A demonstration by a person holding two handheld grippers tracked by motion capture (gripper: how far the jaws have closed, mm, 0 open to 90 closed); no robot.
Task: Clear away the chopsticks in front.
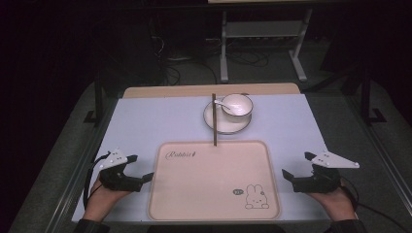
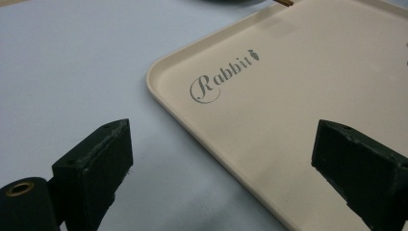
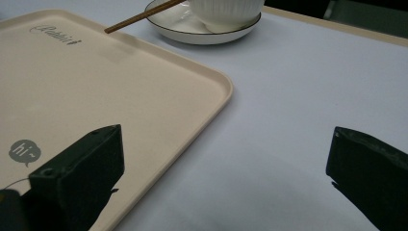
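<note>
- Resting at the near corners of the table, the left gripper (image 1: 145,178) and the right gripper (image 1: 287,175) flank the beige tray (image 1: 214,213), one at each of its side edges.
- Both grippers stand wide open with nothing between their jaws; in the left gripper view (image 2: 221,163) the tray's left rim runs between the jaws without touching them, and in the right gripper view (image 3: 226,168) the right rim does likewise.
- Beyond the tray's far edge sits a white plate (image 1: 214,124) carrying a bowl (image 1: 239,104) with a spoon (image 1: 221,103), and a chopstick (image 1: 214,119) lies across the plate with its near tip over the tray's far rim.
- My reading: this is the starting stance, nothing yet gripped.
- Next would likely call for reaching far past the tray to the dishes, or closing each gripper on a tray rim; the loose chopstick needs care either way.
</note>
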